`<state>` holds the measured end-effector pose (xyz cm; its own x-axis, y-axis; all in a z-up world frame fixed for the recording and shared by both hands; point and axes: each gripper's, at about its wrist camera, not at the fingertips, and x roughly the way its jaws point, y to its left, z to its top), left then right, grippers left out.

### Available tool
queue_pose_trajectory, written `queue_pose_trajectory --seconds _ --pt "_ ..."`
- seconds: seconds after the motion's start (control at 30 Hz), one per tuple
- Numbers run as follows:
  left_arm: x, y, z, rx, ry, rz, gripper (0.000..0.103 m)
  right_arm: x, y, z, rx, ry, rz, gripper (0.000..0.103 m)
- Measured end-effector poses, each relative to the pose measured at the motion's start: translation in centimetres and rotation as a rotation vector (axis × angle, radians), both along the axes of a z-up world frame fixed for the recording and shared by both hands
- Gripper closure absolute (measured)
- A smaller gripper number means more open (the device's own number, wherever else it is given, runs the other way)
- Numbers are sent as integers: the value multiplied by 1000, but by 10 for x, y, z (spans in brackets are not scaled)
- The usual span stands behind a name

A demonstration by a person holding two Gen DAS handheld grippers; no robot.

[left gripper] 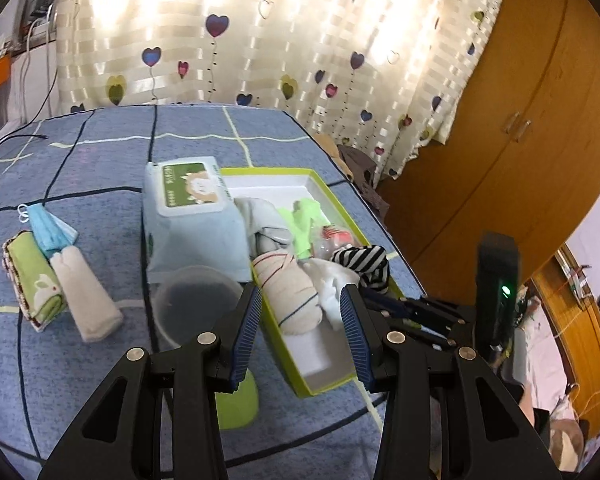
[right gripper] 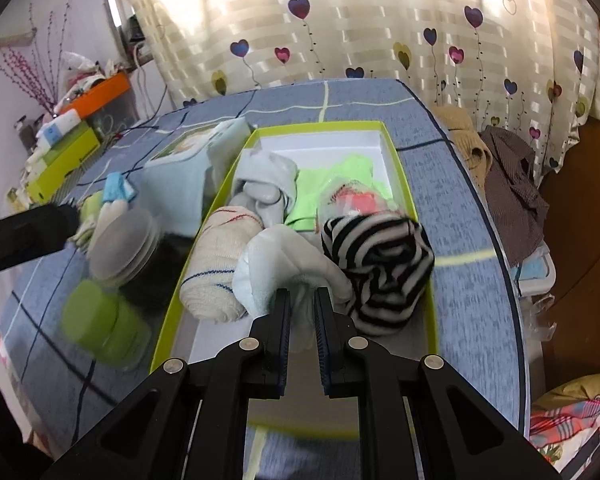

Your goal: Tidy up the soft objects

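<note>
Right gripper (right gripper: 302, 293): jaws almost together, clamped on a thin fold of the pale sock (right gripper: 276, 264), inside the near half of the green-rimmed box (right gripper: 404, 168). Just right of that sock, touching it, a black-and-white striped roll (right gripper: 380, 268); just left, against the box's left wall, a cream rolled sock (right gripper: 216, 256) with red and blue lines. Farther back in the box, a bundle of grey socks (right gripper: 268, 184) and a neon green cloth (right gripper: 340, 176); at the far end, bare white floor.

Left gripper (left gripper: 300, 290): jaws wide apart, nothing between the pads, hovering above the near left part of the box, over the cream rolled sock.

Outside the box, pressed against its left wall, a wet-wipes pack (left gripper: 192, 216). In front of the pack, near the box's near left corner, a clear plastic tub (left gripper: 196, 300), and nearer than that a green cup (left gripper: 238, 404) lying on its side. Well to the left of the box, a blue face mask (left gripper: 50, 228), a folded green towel (left gripper: 36, 276) with a rabbit on it, and a rolled cream cloth (left gripper: 88, 300), close together. Under all of it, a blue checked tablecloth (left gripper: 80, 160).
</note>
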<state>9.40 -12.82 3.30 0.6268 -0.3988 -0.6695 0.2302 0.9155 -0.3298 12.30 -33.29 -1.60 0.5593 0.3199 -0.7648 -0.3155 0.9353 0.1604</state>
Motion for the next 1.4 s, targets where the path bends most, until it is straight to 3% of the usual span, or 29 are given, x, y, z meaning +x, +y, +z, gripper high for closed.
queue_pose_trajectory --seconds 0.23,0.43,0.53,0.7,0.8,1.0,1.4 --pt "2 17 -2 -3 5 35 60 32 4 -2 -8 -3 -11 91" --pt "-2 28 -1 -1 2 57 60 25 6 12 -6 -29 -10 91" --pt "-6 31 -1 2 4 61 60 12 5 21 -7 -41 -16 83" --pt "-15 34 0 2 -2 62 60 -14 7 42 -19 -74 -26 61" --pt "-21 37 1 7 -8 66 60 -29 10 55 -23 -100 -30 55" --pt "-35 48 4 5 -22 83 60 -52 23 76 -29 -142 -18 48" --pt "-49 76 3 -8 -23 137 60 -73 53 94 -37 -178 34 47"
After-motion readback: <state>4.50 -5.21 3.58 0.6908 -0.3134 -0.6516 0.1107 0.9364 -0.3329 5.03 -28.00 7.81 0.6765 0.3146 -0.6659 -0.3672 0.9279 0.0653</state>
